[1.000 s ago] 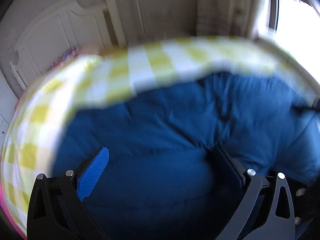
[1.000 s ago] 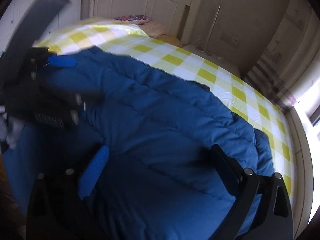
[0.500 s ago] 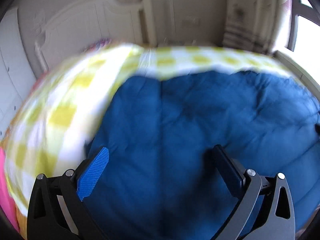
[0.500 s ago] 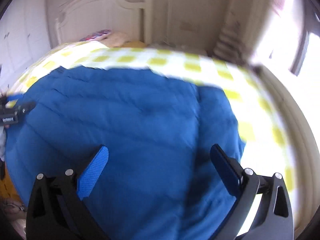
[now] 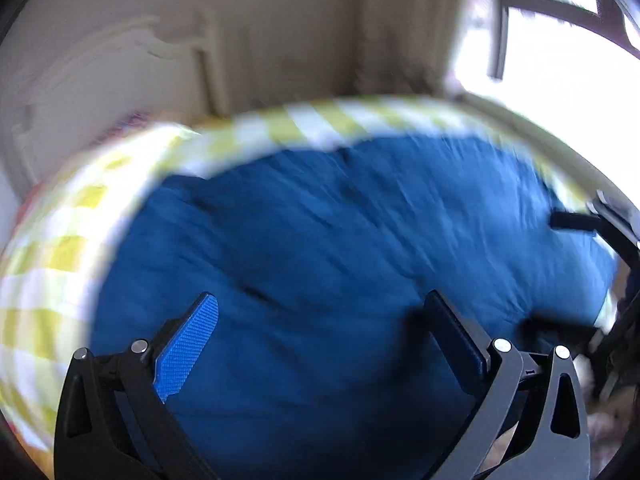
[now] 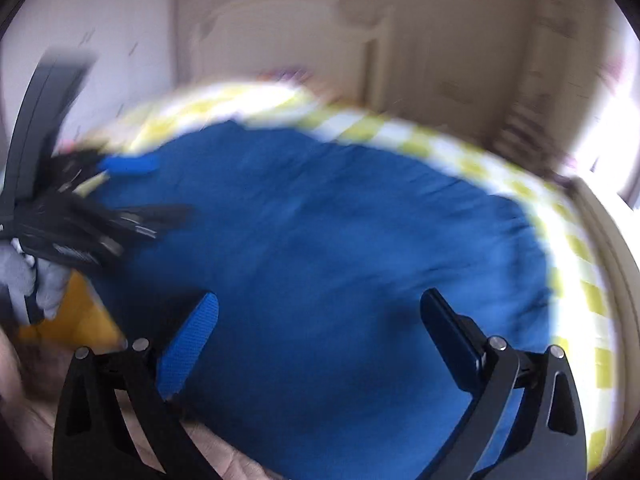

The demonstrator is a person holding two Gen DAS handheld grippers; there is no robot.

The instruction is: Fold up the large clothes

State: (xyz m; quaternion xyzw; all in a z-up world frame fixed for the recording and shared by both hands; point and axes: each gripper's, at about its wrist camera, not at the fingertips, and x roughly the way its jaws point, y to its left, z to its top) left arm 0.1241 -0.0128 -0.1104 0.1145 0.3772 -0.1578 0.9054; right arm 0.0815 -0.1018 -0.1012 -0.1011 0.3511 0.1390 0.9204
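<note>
A padded blue coat [image 5: 340, 248] lies spread across the bed [image 5: 60, 248], on its yellow checked cover. Both the left gripper [image 5: 320, 332] and the right gripper [image 6: 316, 328] hang over the coat with jaws wide apart, holding nothing. To fold well, each should probably take an outer edge and carry it evenly toward the middle. The headboard [image 6: 280, 40] and window [image 5: 560, 60] stand clear; both views are blurred.
</note>
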